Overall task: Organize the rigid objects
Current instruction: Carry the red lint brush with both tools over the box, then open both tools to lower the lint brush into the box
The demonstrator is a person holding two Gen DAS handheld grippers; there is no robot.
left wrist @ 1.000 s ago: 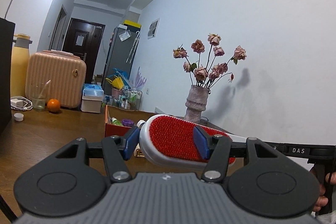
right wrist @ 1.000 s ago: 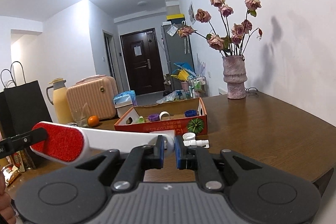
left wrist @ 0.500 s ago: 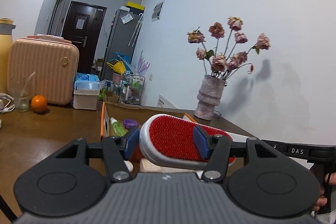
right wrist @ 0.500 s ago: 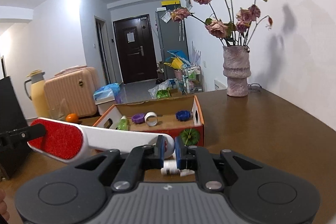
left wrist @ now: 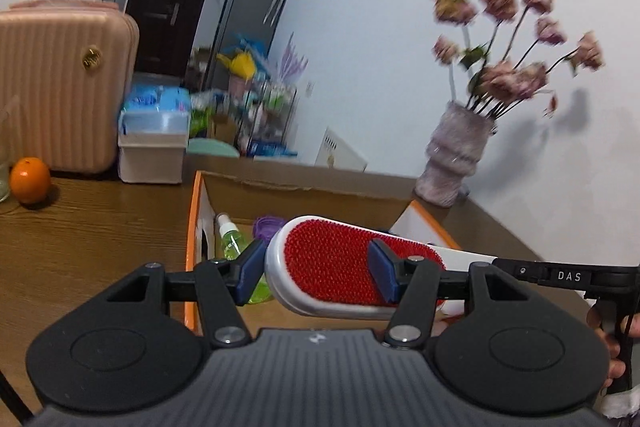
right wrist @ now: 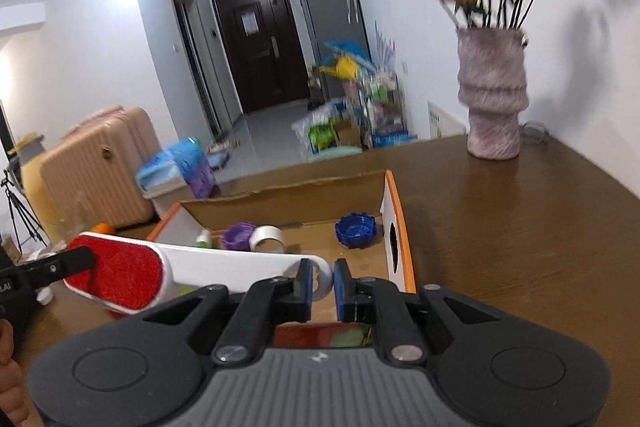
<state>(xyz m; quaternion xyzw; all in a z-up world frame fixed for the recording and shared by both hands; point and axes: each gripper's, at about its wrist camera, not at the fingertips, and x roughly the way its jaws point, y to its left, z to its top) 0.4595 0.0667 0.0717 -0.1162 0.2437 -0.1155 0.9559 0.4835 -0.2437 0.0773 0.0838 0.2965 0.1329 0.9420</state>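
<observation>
Carrying the white plastic lint brush with the red bristle pad (left wrist: pixel 340 263) between both hands, we were at the transport step, with the brush held above the near edge of the shallow orange-rimmed cardboard box (right wrist: pixel 394 211) on the brown wooden tabletop (right wrist: pixel 520 227). Our left gripper (left wrist: pixel 316 271) had its jaws clamped across the wide red head at the centre of the left view, and our right gripper (right wrist: pixel 322 283) had its jaws closed tight on the thin white handle end at lower centre of the right view. Inside the box lay a green spray bottle (left wrist: pixel 230 239), a purple ridged cap (right wrist: pixel 238 235), a roll of clear tape (right wrist: pixel 267 238) and a blue ridged cap (right wrist: pixel 356 231). We judged the next move to need a lowering of the brush into the bare floor at the box's front, kept level and clear of the caps, before either pair of jaws let go.
</observation>
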